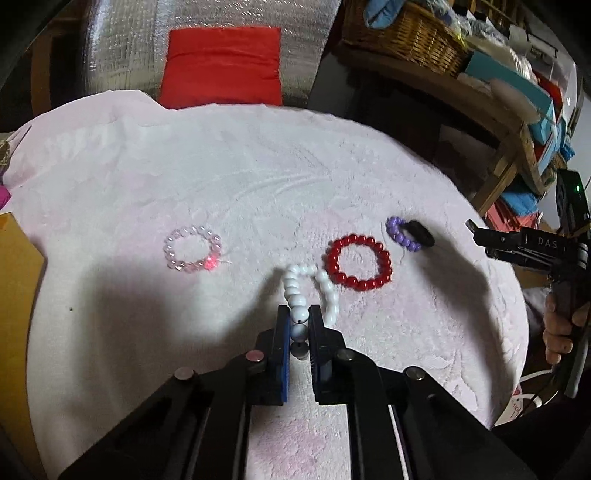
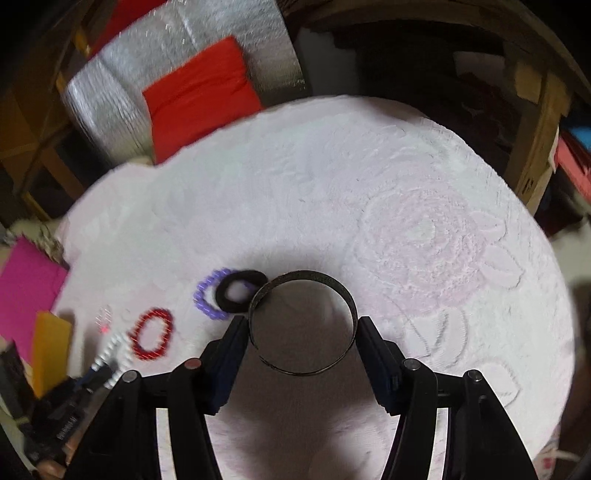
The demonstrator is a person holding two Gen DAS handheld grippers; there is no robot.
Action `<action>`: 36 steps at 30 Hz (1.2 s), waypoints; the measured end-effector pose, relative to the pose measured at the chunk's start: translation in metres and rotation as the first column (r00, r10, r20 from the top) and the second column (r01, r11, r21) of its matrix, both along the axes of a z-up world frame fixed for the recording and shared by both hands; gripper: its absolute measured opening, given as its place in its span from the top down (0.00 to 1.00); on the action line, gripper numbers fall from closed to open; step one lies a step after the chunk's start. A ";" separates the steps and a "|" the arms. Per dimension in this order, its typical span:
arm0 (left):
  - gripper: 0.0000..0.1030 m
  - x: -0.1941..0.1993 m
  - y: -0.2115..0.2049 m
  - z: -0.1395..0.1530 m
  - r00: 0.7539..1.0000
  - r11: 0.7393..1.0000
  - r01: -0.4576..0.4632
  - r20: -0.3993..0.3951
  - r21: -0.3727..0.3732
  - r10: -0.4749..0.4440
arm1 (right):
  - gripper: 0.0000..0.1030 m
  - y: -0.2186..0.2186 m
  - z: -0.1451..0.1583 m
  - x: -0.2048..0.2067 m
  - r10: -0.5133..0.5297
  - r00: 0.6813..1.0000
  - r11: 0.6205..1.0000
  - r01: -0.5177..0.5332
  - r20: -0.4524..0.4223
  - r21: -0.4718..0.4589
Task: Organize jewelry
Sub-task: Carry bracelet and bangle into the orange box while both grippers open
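Note:
My left gripper (image 1: 300, 314) is shut on a white bead bracelet (image 1: 295, 288), whose loose loop trails onto the pale pink cloth (image 1: 184, 166). To its right lie a red bead bracelet (image 1: 334, 275), a purple bead bracelet (image 1: 397, 230) and a black ring (image 1: 423, 236) that overlaps it. A clear pink bracelet (image 1: 212, 263) lies to the left. In the right wrist view, my right gripper (image 2: 302, 325) holds a dark metal open bangle (image 2: 306, 274) between its pads, above its shadow on the cloth. The purple bracelet (image 2: 203, 295) and the black ring (image 2: 225, 295) lie just left of it.
A red cushion (image 1: 221, 66) and a silver foil mat (image 1: 122, 55) lie beyond the cloth's far edge. Wooden shelves with a wicker basket (image 1: 413, 33) stand at the right. An orange envelope (image 2: 48, 347) and a pink sheet (image 2: 26, 295) lie off the left edge. A hand (image 1: 554, 332) shows at the right.

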State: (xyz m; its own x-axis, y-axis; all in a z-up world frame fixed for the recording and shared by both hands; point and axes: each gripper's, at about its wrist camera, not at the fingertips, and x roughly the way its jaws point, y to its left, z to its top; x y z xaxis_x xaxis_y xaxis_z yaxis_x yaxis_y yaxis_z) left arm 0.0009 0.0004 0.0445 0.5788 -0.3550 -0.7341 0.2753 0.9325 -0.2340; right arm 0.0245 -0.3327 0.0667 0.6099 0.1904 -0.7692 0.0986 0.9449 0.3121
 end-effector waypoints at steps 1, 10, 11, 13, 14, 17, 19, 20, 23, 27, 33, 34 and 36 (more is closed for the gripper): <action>0.91 0.000 0.003 0.002 1.000 1.000 -0.005 0.004 -0.006 0.005 | 0.39 0.002 0.003 -0.001 0.003 1.000 1.000 -0.003 0.017 0.018; 0.91 -0.010 0.038 0.026 0.995 0.996 -0.072 0.070 -0.057 0.076 | 0.39 0.056 0.014 0.001 0.124 0.988 0.988 -0.132 0.095 0.083; 0.91 -0.011 0.041 0.028 0.993 0.995 -0.078 0.079 -0.056 0.083 | 0.39 0.064 0.014 0.002 0.133 0.986 0.986 -0.142 0.099 0.089; 0.91 -0.013 0.045 0.034 0.991 0.994 -0.087 0.095 -0.059 0.093 | 0.39 0.076 0.013 0.004 0.160 0.982 0.980 -0.170 0.101 0.098; 0.91 -0.015 0.048 0.038 0.989 0.994 -0.091 0.108 -0.065 0.098 | 0.39 0.081 0.012 0.004 0.169 0.980 0.979 -0.179 0.102 0.101; 0.91 -0.022 0.054 0.048 0.983 0.992 -0.103 0.145 -0.068 0.112 | 0.39 0.101 0.012 0.006 0.202 0.972 0.970 -0.216 0.119 0.113; 0.91 -0.029 0.059 0.056 0.978 0.990 -0.118 0.166 -0.079 0.129 | 0.39 0.112 0.014 0.005 0.218 0.966 0.964 -0.235 0.136 0.125; 0.91 -0.034 0.063 0.062 0.972 0.988 -0.131 0.183 -0.084 0.145 | 0.39 0.120 0.015 0.004 0.228 0.962 0.960 -0.248 0.149 0.132; 0.91 -0.051 0.077 0.080 0.957 0.981 -0.166 0.224 -0.102 0.185 | 0.39 0.139 0.018 -0.001 0.256 0.949 0.947 -0.284 0.185 0.151; 0.91 -0.080 0.106 0.109 0.922 0.963 -0.238 0.281 -0.126 0.265 | 0.39 0.176 0.023 -0.013 0.318 0.917 0.918 -0.361 0.239 0.165; 0.91 -0.122 0.169 0.138 0.861 0.914 -0.395 0.310 -0.093 0.403 | 0.39 0.247 0.038 -0.037 0.446 0.841 0.846 -0.508 0.307 0.161; 0.91 -0.129 0.183 0.140 0.846 0.900 -0.428 0.316 -0.079 0.430 | 0.39 0.263 0.041 -0.042 0.472 0.824 0.830 -0.535 0.313 0.157; 0.91 -0.137 0.203 0.139 0.820 0.873 -0.485 0.320 -0.053 0.475 | 0.39 0.292 0.047 -0.052 0.521 0.793 0.797 -0.585 0.316 0.153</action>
State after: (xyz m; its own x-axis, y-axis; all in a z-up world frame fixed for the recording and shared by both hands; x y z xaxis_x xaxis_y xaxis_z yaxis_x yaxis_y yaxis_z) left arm -0.1366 0.2031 0.1835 0.8702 0.0474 -0.4904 -0.1556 0.9708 -0.1823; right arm -0.0276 -0.0407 0.1137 0.5049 0.7049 -0.4982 -0.5282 0.7088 0.4675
